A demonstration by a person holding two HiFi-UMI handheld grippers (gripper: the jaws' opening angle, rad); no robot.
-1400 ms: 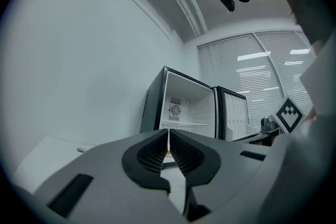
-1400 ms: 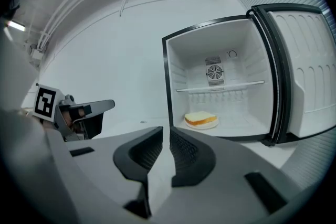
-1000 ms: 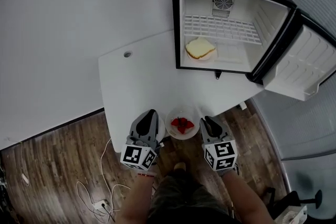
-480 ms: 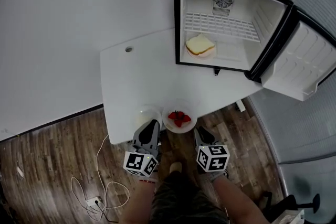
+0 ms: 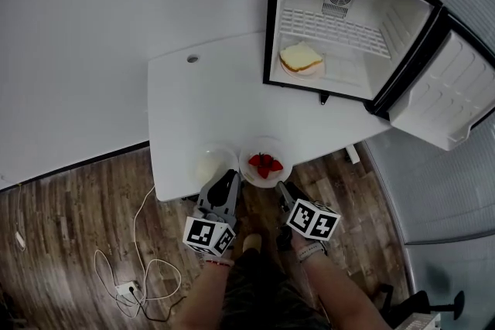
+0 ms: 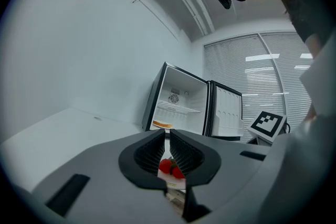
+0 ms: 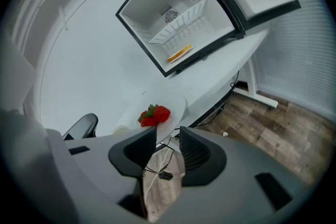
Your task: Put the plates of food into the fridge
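A white plate (image 5: 267,144) of strawberries (image 5: 265,164) rests at the white table's (image 5: 201,96) front edge. A second plate (image 5: 224,158) with pale food sits just left of it. My left gripper (image 5: 229,177) points between the two plates, its jaws drawn to a thin slit with nothing gripped; the strawberries (image 6: 170,167) show through it. My right gripper (image 5: 281,188) hangs just off the table edge, jaws opening and empty, the strawberries (image 7: 154,115) a little ahead. A sandwich plate (image 5: 302,59) lies inside the open fridge (image 5: 402,19).
The fridge door (image 5: 456,96) swings out to the right, over the floor. A small round hole (image 5: 192,58) marks the table's far left. A cable and power strip (image 5: 128,290) lie on the wooden floor at the lower left. The person's legs (image 5: 255,282) stand against the table edge.
The strawberry plate went from between both grippers at the table's edge to resting on the table. The right gripper let go and drew back. The pale plate came into view.
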